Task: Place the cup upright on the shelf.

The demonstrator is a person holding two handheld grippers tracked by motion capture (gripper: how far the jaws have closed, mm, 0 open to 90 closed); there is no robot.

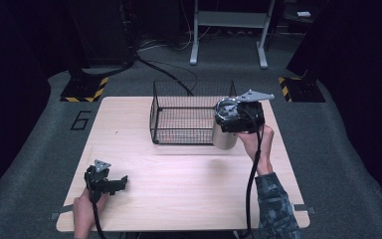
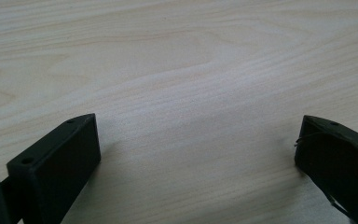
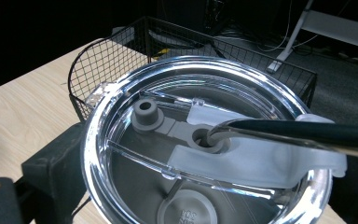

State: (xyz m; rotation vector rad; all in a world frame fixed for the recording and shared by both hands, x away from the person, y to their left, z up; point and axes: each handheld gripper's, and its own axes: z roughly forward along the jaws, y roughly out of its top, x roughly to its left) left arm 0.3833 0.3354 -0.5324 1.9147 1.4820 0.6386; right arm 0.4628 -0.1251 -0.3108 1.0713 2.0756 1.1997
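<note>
Right gripper [image 1: 227,130] clamps the steel tumbler [image 1: 224,135] beside the wire basket [image 1: 179,117].

Pale wooden desk [image 2: 191,70] with fine grain running in long wavy lines across the whole surface. Left gripper [image 2: 196,144] low over it, jaws spread wide apart, bare wood between them. One black jaw rising from the lower left, blocky, two small holes along its top edge; the other at the lower right, a thin wire along its edge.
</note>
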